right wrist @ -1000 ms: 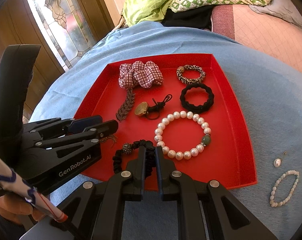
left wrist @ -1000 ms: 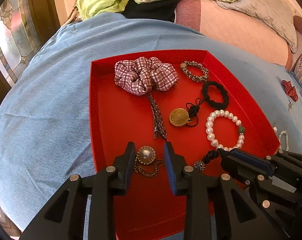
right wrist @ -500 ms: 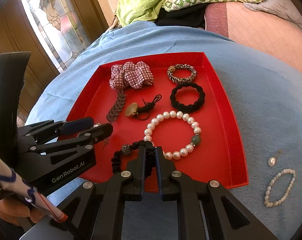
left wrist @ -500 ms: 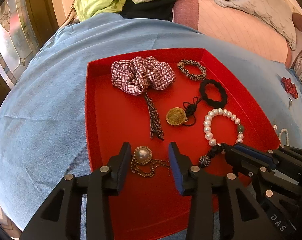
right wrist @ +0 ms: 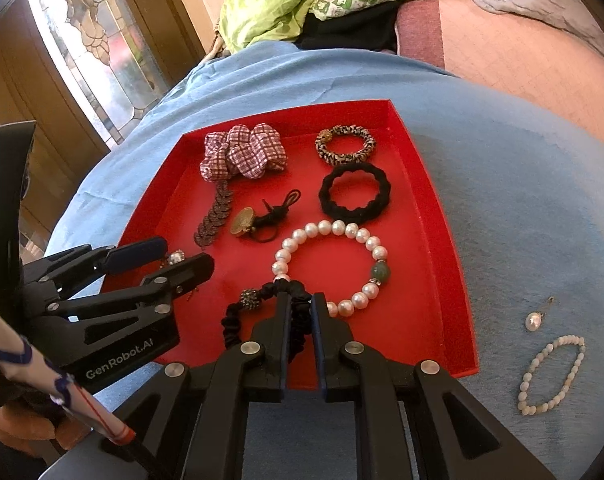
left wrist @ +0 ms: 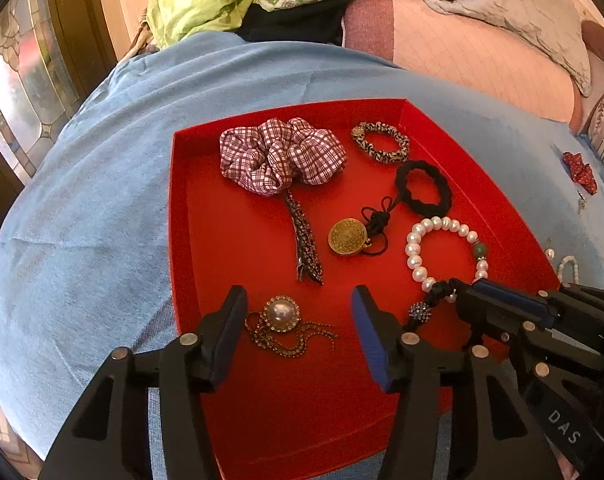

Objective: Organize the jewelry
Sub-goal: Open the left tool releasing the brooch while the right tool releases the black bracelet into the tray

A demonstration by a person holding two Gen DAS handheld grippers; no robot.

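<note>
I'm reading "GenRobot.AI" on the left gripper (left wrist: 297, 332) body from the right view, and "DAS" on the right gripper (right wrist: 300, 312) from the left view. Compared with a second ago, my left jaws are opening wider, and the pearl brooch (left wrist: 281, 314) is lying loose between them on the red tray (left wrist: 177, 216) floor near its front-left corner. My right jaws are just beginning to part, still pinching the black ruffled band (right wrist: 261, 300) at the tray's front, beside the pearl bracelet (right wrist: 330, 264).
</note>
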